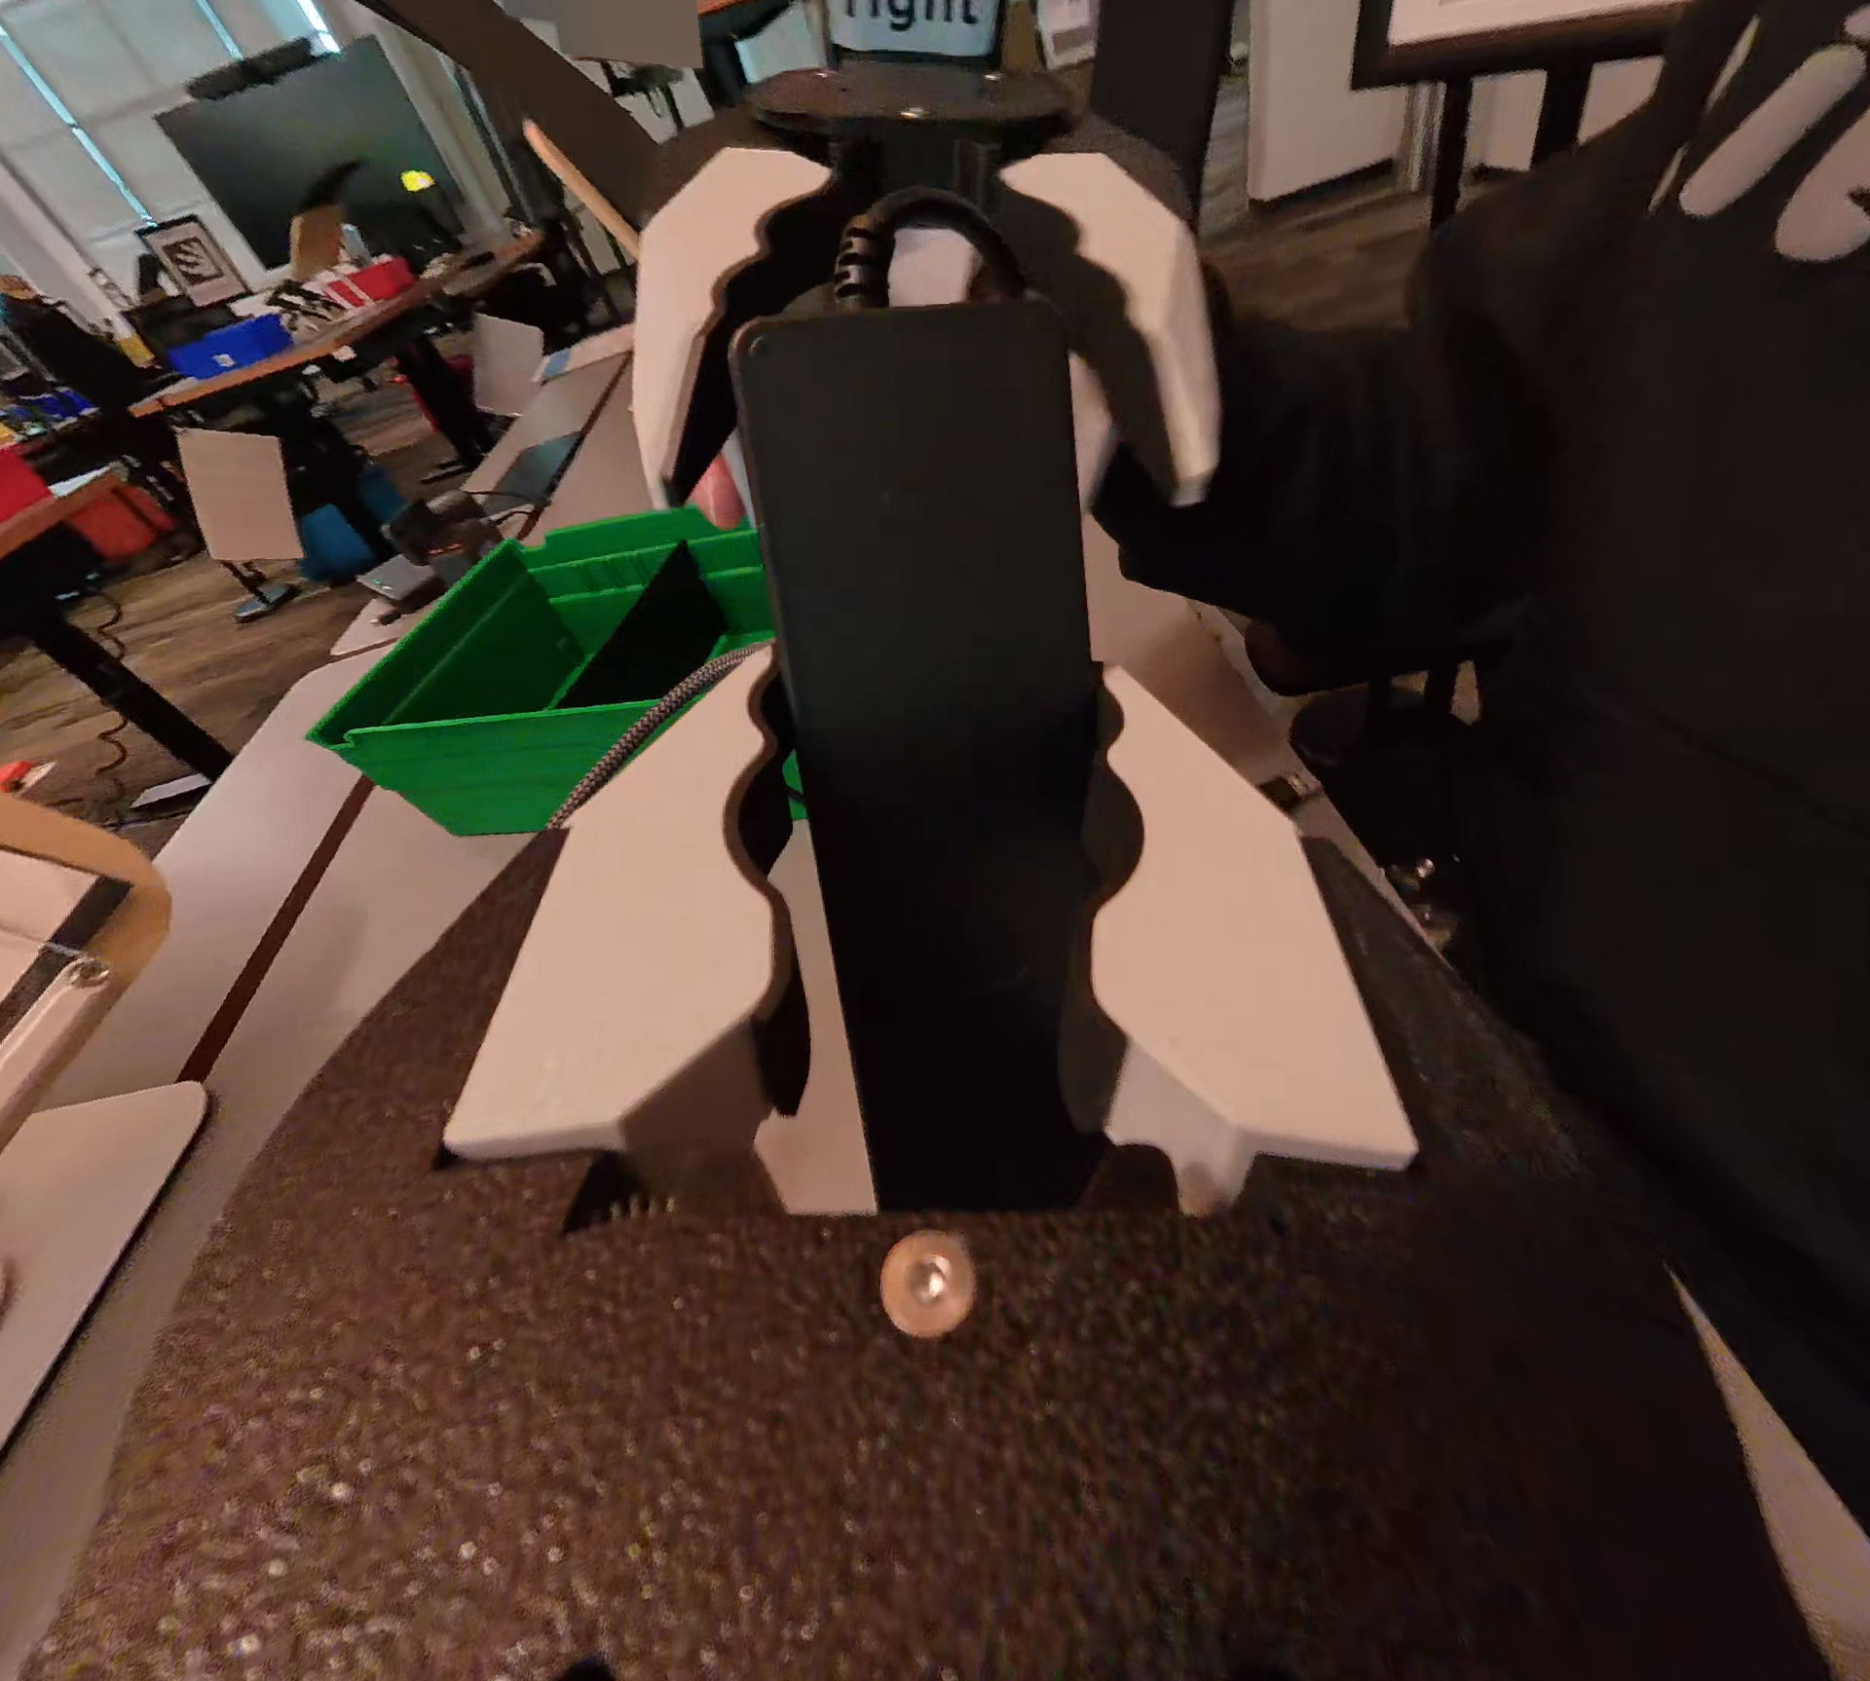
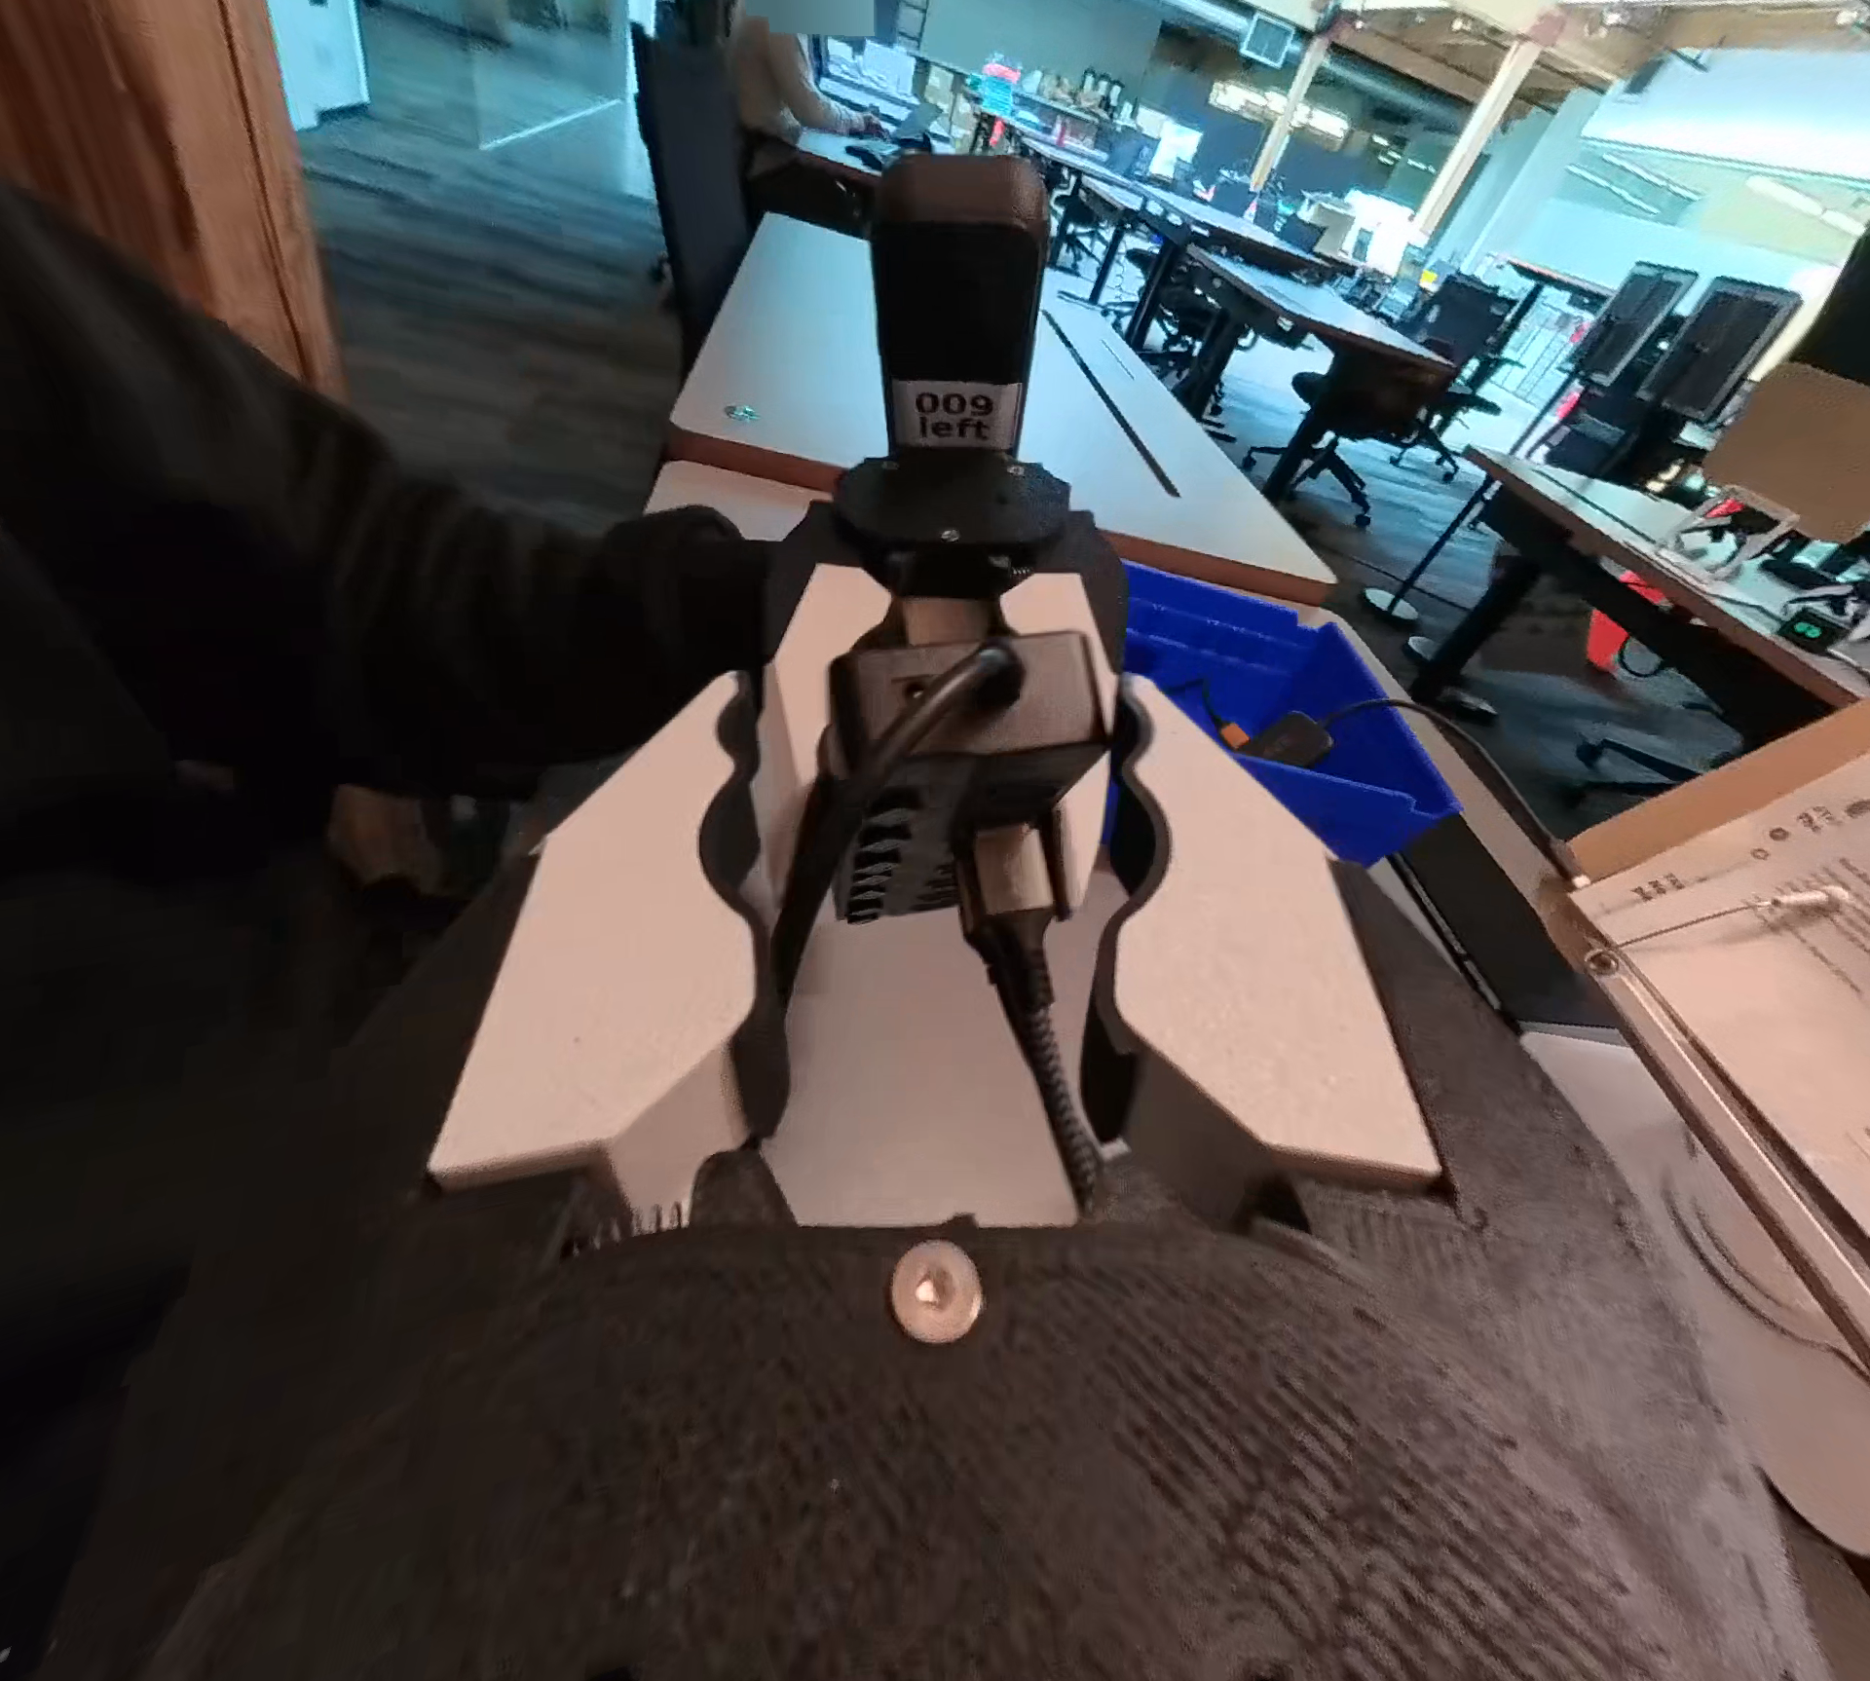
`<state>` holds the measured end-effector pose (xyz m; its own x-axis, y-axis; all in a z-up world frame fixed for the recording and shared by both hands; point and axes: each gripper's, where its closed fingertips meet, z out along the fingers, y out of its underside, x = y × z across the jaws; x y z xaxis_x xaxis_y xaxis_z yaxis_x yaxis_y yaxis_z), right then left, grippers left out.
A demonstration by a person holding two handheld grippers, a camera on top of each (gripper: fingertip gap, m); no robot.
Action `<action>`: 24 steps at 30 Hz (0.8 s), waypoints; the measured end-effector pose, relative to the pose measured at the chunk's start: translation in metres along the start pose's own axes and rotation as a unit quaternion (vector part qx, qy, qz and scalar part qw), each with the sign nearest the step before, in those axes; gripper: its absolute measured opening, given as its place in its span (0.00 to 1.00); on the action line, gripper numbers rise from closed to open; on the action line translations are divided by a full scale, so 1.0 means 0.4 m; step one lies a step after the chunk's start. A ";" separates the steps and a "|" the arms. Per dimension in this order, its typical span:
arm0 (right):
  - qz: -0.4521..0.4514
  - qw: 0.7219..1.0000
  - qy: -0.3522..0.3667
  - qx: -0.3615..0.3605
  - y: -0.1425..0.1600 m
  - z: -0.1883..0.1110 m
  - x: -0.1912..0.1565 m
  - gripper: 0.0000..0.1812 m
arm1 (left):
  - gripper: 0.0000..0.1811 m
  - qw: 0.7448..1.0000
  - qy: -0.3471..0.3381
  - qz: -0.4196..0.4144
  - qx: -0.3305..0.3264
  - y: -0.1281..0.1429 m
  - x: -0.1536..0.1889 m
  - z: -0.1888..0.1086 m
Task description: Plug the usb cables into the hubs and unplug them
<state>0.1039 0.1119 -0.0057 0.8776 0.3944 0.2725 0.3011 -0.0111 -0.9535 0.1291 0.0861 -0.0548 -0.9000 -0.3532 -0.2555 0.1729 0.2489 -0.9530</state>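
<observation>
In the left wrist view my left gripper point(image 1: 931, 681) is shut on a flat black USB hub point(image 1: 921, 621) and holds it above the table, long side pointing away. The hub's own black cable point(image 1: 926, 226) loops at its far end. My right gripper point(image 1: 936, 479) faces it, fingers spread on either side of that end. In the right wrist view my right gripper point(image 2: 936, 702) is open around the hub point(image 2: 961, 722). A silver USB plug point(image 2: 1012, 863) with a braided cable point(image 2: 1052, 1056) sits at the hub's port side. Whether it is seated is hidden. The left gripper point(image 2: 941, 823) holds the hub behind.
A green bin point(image 1: 486, 702) with a black divider stands on the white table point(image 1: 253, 823) to the left. A blue bin point(image 2: 1285, 742) holding a small black device is to the right. A board with papers point(image 2: 1740, 975) lies at the right edge. A dark sleeve point(image 2: 304, 570) reaches in.
</observation>
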 end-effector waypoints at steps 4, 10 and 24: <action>-0.016 1.000 0.007 -0.012 0.024 -0.001 0.014 0.29 | 0.30 0.999 -0.023 0.025 -0.024 0.023 -0.011 0.015; -0.011 0.997 0.053 -0.056 0.030 0.008 0.070 0.29 | 0.39 0.989 -0.129 0.030 -0.063 0.057 -0.062 0.008; 0.035 0.996 0.021 -0.084 0.046 0.056 0.076 0.30 | 0.35 0.983 -0.155 -0.060 -0.078 0.170 -0.083 0.037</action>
<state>0.1276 0.1444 -0.0181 0.9120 0.3491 0.2155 0.2947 -0.1920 -0.9361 0.1765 0.1015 -0.1137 -0.7406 -0.6404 -0.2035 -0.0118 0.3152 -0.9490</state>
